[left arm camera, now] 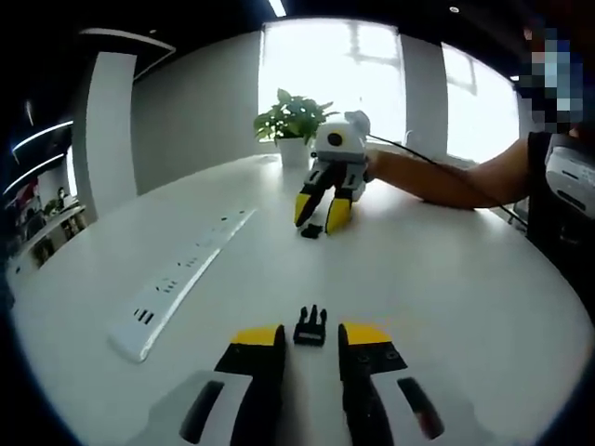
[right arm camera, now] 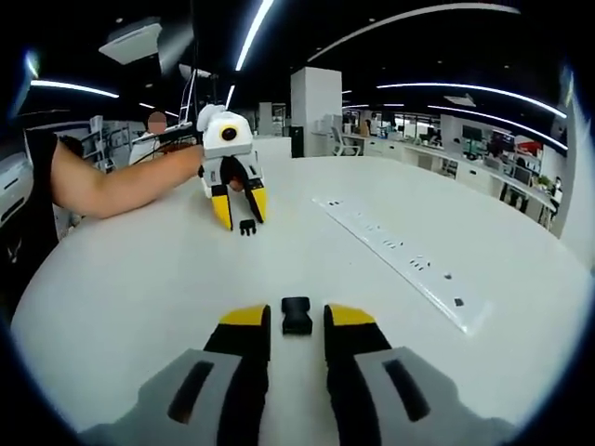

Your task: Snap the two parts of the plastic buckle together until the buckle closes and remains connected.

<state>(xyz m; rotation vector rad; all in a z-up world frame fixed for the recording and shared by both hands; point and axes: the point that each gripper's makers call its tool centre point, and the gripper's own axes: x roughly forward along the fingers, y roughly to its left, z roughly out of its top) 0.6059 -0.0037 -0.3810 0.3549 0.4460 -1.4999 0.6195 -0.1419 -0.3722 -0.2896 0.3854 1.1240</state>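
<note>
On the round white bench (left arm camera: 446, 279) a long white power strip (left arm camera: 177, 283) lies to the left in the left gripper view, and a potted green plant (left arm camera: 293, 125) stands at the far edge. Your left gripper (left arm camera: 309, 336) rests released, its yellow-tipped jaws apart, with the pronged black plastic buckle part (left arm camera: 310, 327) lying on the bench between the tips, not grasped. Your right gripper (right arm camera: 296, 321) is likewise released, and the socket-shaped black plastic buckle part (right arm camera: 297, 315) lies loose between its tips. Both buckle parts sit well apart.
</note>
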